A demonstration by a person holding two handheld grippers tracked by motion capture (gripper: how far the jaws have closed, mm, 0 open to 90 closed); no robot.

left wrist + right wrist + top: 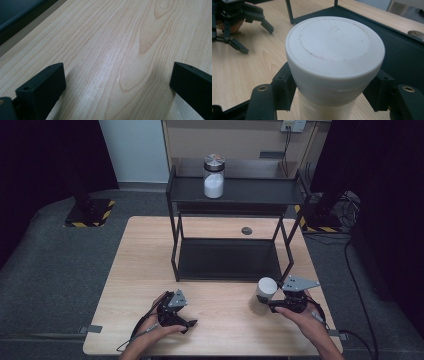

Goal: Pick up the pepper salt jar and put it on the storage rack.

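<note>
A jar with a wide white lid [266, 288] stands on the wooden table [145, 250] at the front right, just ahead of the black rack's lower shelf [227, 260]. My right gripper [266, 301] is shut on it: in the right gripper view both black pads press the jar [334, 50] just under its lid, one on each side. My left gripper [189, 325] rests at the front left of the table. Its jaws [117, 82] stand wide apart over bare wood, with nothing between them. It also appears farther off in the right gripper view [257, 40].
A black two-level metal rack [235, 190] stands at the back middle of the table. On its top shelf is a glass jar of white powder [214, 177] with a metal lid. A small dark round disc [246, 230] lies on the table behind the lower shelf.
</note>
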